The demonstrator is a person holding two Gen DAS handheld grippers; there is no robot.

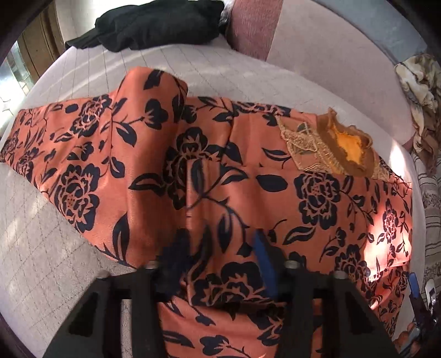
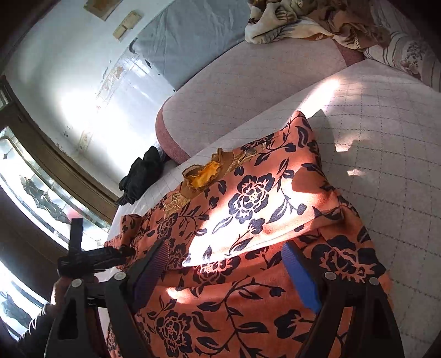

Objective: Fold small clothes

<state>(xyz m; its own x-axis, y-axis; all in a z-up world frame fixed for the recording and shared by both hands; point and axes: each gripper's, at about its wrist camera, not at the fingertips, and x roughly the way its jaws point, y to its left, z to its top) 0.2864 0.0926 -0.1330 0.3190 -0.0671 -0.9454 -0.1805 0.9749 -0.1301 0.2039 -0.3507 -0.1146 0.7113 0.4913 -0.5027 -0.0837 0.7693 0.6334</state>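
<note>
An orange garment with dark blue flowers (image 1: 275, 192) lies spread across the quilted bed (image 1: 41, 261), a sleeve folded over it. Its neckline (image 1: 330, 148) has brown embroidered trim and a yellow lining. In the left wrist view my left gripper (image 1: 220, 258) points steeply down, its jaws narrow, pinching a raised ridge of the cloth. In the right wrist view the same garment (image 2: 248, 198) lies sunlit, and my right gripper (image 2: 226, 272) stands open over its near edge, cloth lying loose between the wide-apart pads (image 2: 300, 278). A hand (image 2: 59, 289) holds the left gripper's body (image 2: 82, 258) at the garment's left edge.
A black garment (image 1: 160, 24) (image 2: 140, 176) lies bunched at the bed's far end beside a pink bolster (image 1: 253, 24) (image 2: 220, 110). A patterned blanket (image 1: 421, 91) (image 2: 297, 24) is heaped near a striped pillow (image 2: 408, 55). A glazed door (image 2: 33, 179) stands left of the bed.
</note>
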